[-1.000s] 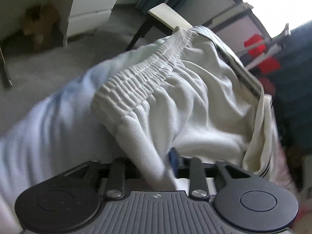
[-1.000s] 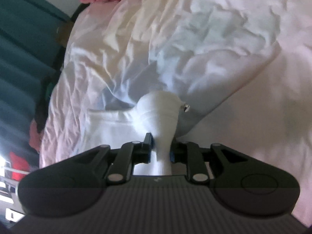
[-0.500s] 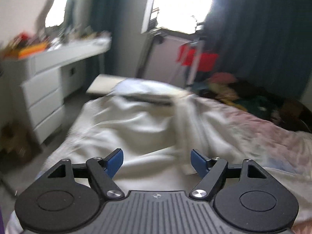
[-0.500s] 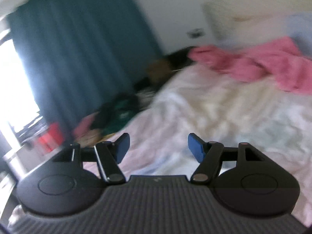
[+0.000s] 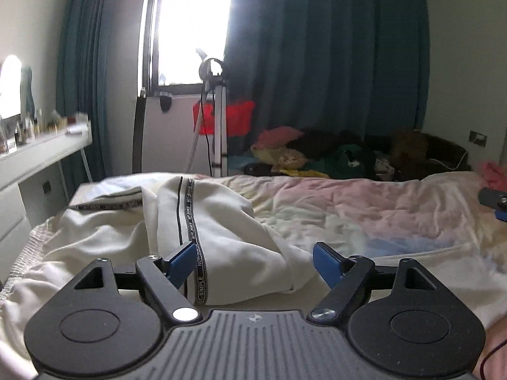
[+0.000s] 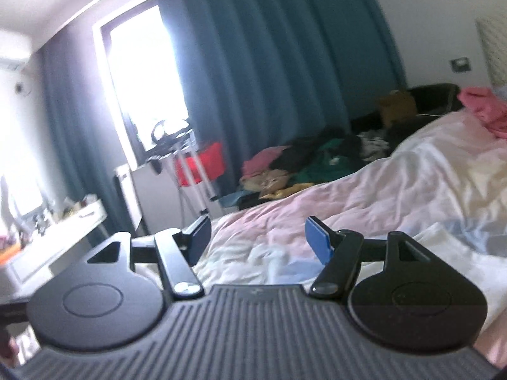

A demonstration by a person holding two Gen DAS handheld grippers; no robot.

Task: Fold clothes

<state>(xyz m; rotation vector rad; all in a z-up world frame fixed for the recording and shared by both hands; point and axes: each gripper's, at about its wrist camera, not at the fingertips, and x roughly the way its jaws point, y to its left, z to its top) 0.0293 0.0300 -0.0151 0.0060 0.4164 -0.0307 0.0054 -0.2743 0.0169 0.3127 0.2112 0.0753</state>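
White trousers (image 5: pixel 218 221) with a black lettered side stripe lie bunched on the near left of the bed (image 5: pixel 364 202), the elastic waistband at the left edge. My left gripper (image 5: pixel 253 261) is open and empty, raised just in front of the trousers. My right gripper (image 6: pixel 256 237) is open and empty above the bed (image 6: pixel 396 183), looking across it to the window. The trousers do not show in the right wrist view. A tip of the right gripper (image 5: pixel 494 201) shows at the right edge of the left wrist view.
A pile of mixed clothes (image 5: pixel 332 155) lies beyond the bed against the dark curtain (image 5: pixel 317 63). A tripod (image 5: pixel 215 117) and a red item (image 5: pixel 234 120) stand by the window. A white dresser (image 5: pixel 38 158) is at left. A pink garment (image 6: pixel 484 104) lies at the bed's head.
Both grippers were shut on the white trousers a second ago. They have let go, opened, and lifted up to look level across the room. The trousers now lie on the bed.
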